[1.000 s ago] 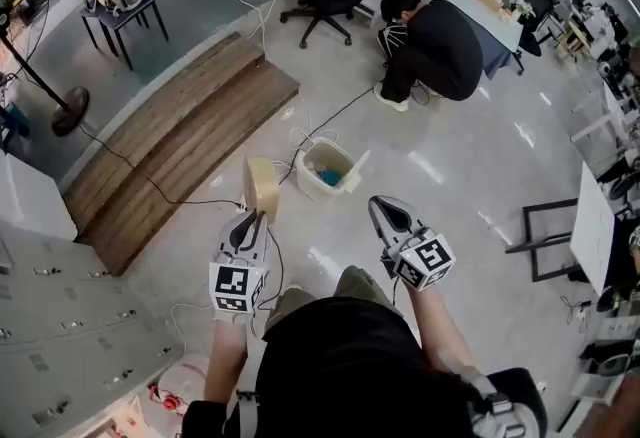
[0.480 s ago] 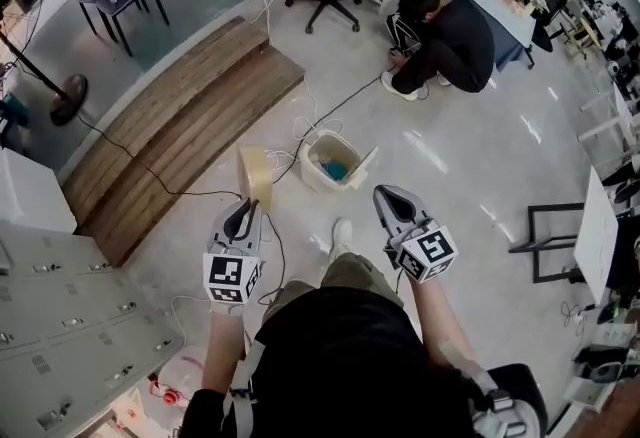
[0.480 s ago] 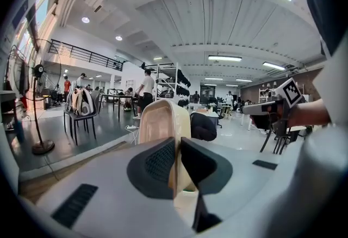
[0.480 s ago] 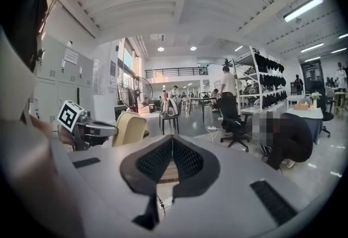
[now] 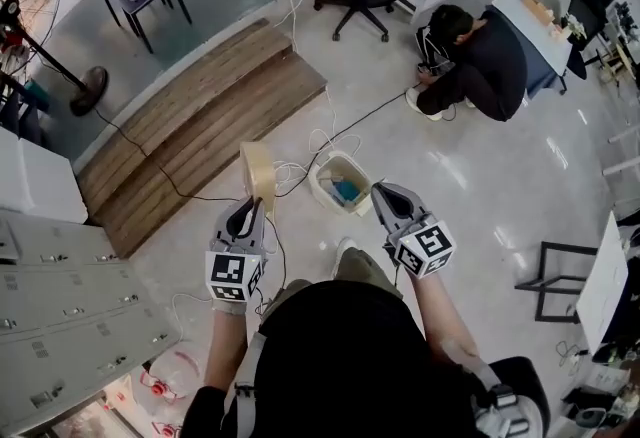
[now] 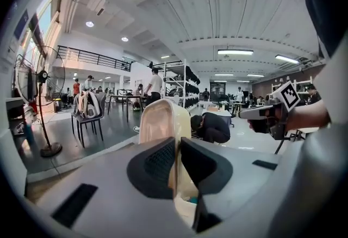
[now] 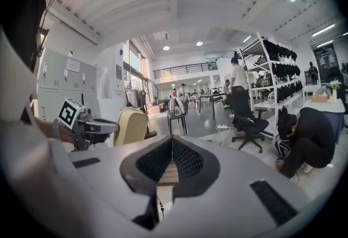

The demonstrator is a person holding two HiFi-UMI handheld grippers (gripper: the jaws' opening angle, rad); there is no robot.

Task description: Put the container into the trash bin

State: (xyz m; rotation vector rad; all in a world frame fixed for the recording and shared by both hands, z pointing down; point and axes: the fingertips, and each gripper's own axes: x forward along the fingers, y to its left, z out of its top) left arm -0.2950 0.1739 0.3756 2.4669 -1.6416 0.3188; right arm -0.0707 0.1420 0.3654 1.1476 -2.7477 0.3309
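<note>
Left tongs (image 5: 250, 214): closed on the container's thin wall. In the left gripper view (image 6: 176, 161) we see the dark, cross-hatched pads pinching it from both sides.
Right tongs (image 5: 384, 198): pads pressed together with nothing between them (image 7: 173, 158). Only a slit of floor shows below the pads.
Container (image 5: 259, 176): cream, smooth, thin-walled plastic shell with rounded corners (image 6: 163, 123). It is held upright on edge in the left tongs, above the floor and just left of the bin in the head view. It is not inside the bin.
Bin (image 5: 320, 188): pale, boxy, with rounded corners and an open top, standing on the floor. We note something blue lying inside.
Floor (image 5: 470, 186): pale, glossy, with streaks of glare.
Platform (image 5: 200, 126): brown wooden planks in two low steps, beyond the container.
Cable (image 5: 360, 116): thin and dark, running across the floor toward the bin.
Person (image 5: 490, 66): crouched, in dark clothes, well beyond the bin.
</note>
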